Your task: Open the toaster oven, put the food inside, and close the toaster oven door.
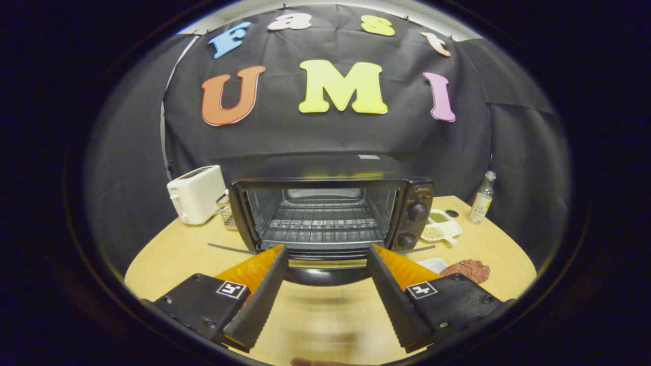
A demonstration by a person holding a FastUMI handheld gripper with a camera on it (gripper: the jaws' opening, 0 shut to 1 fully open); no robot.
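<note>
Gripper: the gripper [325, 254] is hovering over the bench [315, 315], its fingers standing wide apart and gripping nothing.
Toaster oven: the toaster oven [330, 213] is sitting toward the bench's far edge, just beyond the fingertips, with its door [327, 269] hanging open and down between them, baring the wire rack [320, 221].
Food: the reddish food [469, 269] is lying on the bench beside the right finger, near a small white dish [433, 264].
Right of oven: a divided white dish [443, 226] and a glass bottle [482, 198] are standing near the far right edge.
Left of oven: a white toaster [196, 194] is resting at the far left edge.
</note>
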